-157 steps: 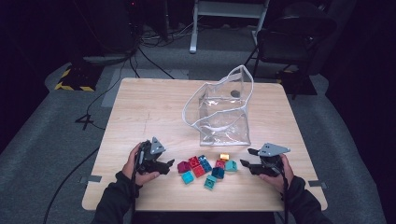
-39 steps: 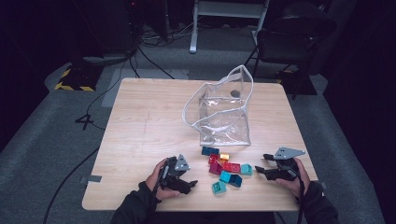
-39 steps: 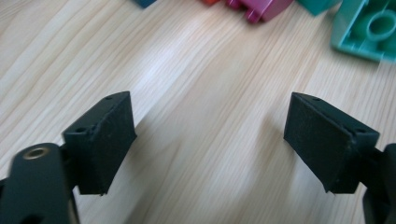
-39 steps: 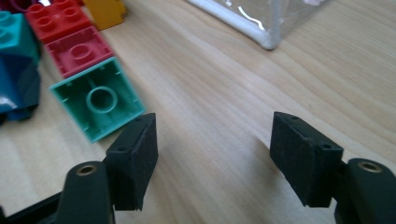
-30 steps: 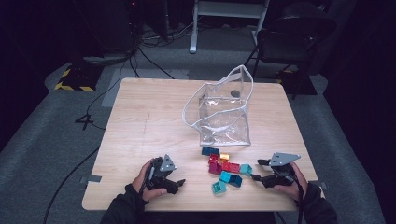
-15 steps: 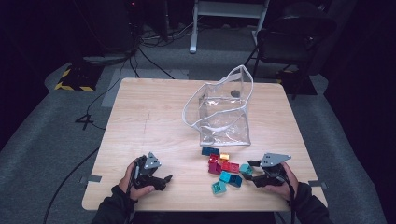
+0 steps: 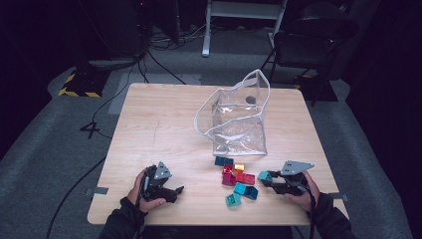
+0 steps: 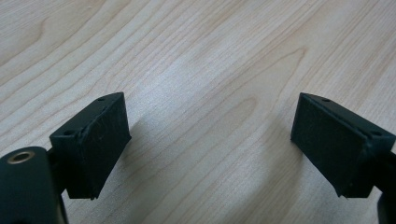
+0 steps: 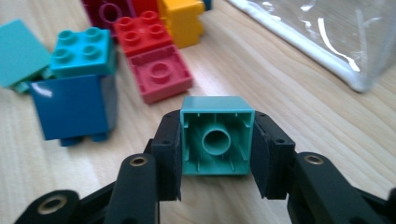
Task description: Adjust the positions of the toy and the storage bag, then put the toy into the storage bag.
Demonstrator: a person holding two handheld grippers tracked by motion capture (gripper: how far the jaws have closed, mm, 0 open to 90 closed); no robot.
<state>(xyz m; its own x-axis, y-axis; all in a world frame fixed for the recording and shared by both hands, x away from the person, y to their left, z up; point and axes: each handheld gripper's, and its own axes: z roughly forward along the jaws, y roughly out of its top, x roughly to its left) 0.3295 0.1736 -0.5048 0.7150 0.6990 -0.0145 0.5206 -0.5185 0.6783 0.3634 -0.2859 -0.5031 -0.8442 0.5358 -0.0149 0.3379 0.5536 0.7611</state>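
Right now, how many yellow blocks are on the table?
1: the yellow block sits at the far side of the block cluster, near the clear bag and next to a red block. Another could be hidden behind other blocks.

Right gripper point(image 7: 265, 178) closed on teal block point(image 7: 264, 176), jaws just drawn in – brick cluster point(image 7: 237, 178) beside it; clear bag point(image 7: 238, 119) (upright) behind. Left gripper point(image 7: 175, 192) held apart, jaws just opening, nothing between.

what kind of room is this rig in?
Probably a lab or studio data-collection space, not a home: a lone wooden table on grey carpet, loose cables on the floor, a black office chair, and hazard-striped tape in dim surroundings.
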